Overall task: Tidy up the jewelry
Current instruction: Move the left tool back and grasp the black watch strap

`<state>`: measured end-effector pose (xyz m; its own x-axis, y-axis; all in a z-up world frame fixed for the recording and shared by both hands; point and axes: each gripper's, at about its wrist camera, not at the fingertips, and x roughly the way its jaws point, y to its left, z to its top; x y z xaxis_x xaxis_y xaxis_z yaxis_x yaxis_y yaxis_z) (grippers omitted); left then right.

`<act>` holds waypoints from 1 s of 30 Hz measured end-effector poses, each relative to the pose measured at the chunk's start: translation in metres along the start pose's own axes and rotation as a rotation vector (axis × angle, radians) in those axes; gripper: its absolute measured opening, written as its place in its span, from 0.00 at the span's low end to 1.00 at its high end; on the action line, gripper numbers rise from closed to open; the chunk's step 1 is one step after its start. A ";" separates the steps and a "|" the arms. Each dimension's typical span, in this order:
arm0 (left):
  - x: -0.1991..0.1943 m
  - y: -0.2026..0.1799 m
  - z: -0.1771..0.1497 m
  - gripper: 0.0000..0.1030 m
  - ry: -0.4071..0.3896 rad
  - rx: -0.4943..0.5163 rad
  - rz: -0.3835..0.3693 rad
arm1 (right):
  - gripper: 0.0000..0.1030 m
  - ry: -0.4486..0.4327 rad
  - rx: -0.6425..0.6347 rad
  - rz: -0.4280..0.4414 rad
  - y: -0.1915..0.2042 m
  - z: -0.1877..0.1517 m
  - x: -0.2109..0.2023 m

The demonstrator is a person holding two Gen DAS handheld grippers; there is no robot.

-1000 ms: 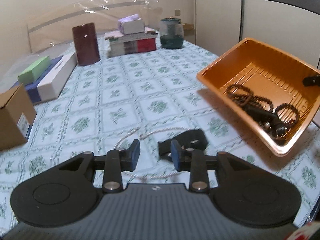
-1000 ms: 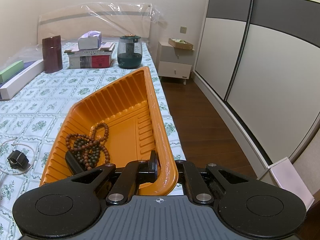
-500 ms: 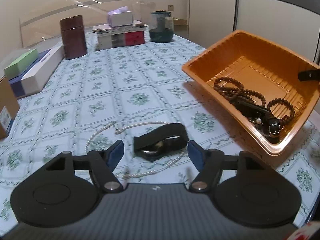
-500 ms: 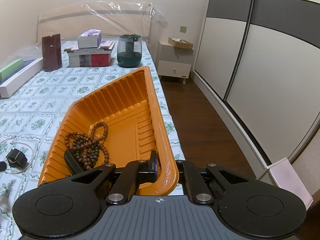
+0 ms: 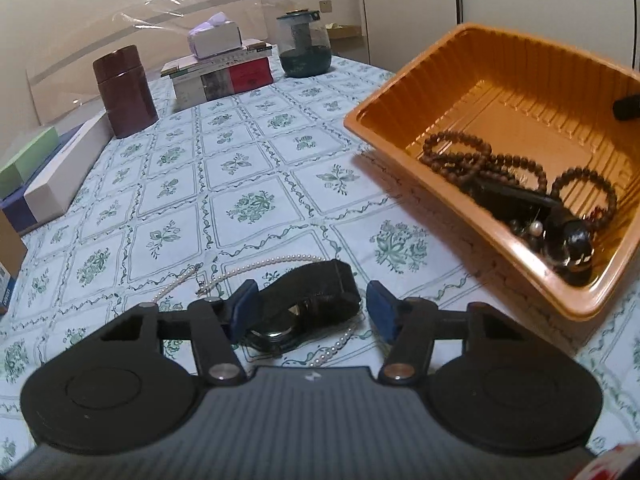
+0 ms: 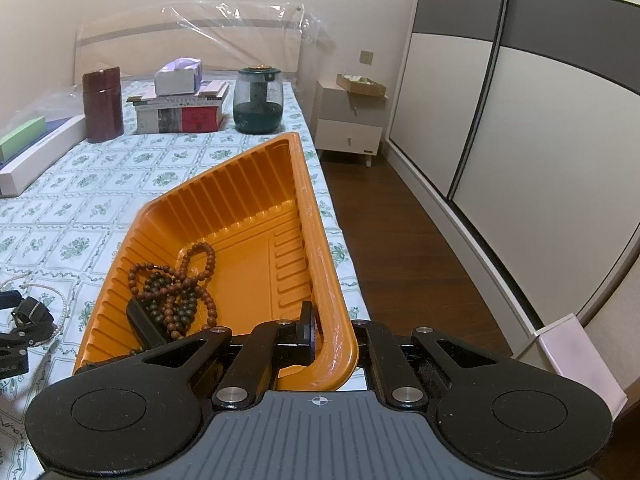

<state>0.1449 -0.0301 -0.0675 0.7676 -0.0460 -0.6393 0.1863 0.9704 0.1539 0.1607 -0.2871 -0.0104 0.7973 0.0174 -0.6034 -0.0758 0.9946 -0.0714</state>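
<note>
A black watch (image 5: pixel 320 284) lies on the flowered bedsheet inside a loop of pearl necklace (image 5: pixel 256 266). My left gripper (image 5: pixel 312 310) straddles the watch with its jaws closing. The left blue pad (image 5: pixel 244 308) is at the strap; the right one stands just clear. My right gripper (image 6: pixel 332 340) is shut on the near rim of the orange tray (image 6: pixel 256 184), holding it tilted. The tray (image 5: pixel 432 92) holds brown bead bracelets (image 5: pixel 480 160) and a black piece (image 5: pixel 568 240). From the right wrist view the beads (image 6: pixel 176 288) and the watch (image 6: pixel 34 310) also show.
At the back of the bed stand a dark red canister (image 5: pixel 124 92), a stack of books (image 5: pixel 224 76) and a green glass jar (image 5: pixel 304 48). A long white box (image 5: pixel 64 168) lies at the left. The bed's edge drops to a wooden floor (image 6: pixel 400 240) beyond the tray.
My left gripper moved forward and down over the watch; its jaws spread wide and have since narrowed around it. The right gripper and the tray have kept still.
</note>
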 end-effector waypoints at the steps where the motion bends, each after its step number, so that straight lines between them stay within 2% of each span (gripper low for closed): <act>1: 0.001 -0.001 -0.001 0.52 0.000 0.010 0.008 | 0.05 0.000 0.000 0.000 0.000 0.000 0.000; 6: -0.003 -0.003 -0.001 0.40 -0.013 0.034 -0.003 | 0.06 -0.001 -0.001 -0.001 0.000 0.000 0.000; 14: -0.015 0.008 0.002 0.30 -0.038 0.009 -0.013 | 0.05 -0.001 0.000 -0.001 0.000 -0.001 0.000; 23: -0.029 0.036 0.005 0.28 -0.040 -0.077 -0.024 | 0.05 -0.003 -0.002 -0.001 0.003 0.001 -0.002; 30: -0.041 0.042 0.010 0.28 -0.059 -0.100 -0.024 | 0.05 -0.003 -0.001 0.000 0.003 0.001 -0.002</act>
<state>0.1276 0.0103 -0.0273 0.7988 -0.0801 -0.5962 0.1451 0.9875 0.0617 0.1595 -0.2842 -0.0087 0.7990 0.0181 -0.6010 -0.0767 0.9944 -0.0721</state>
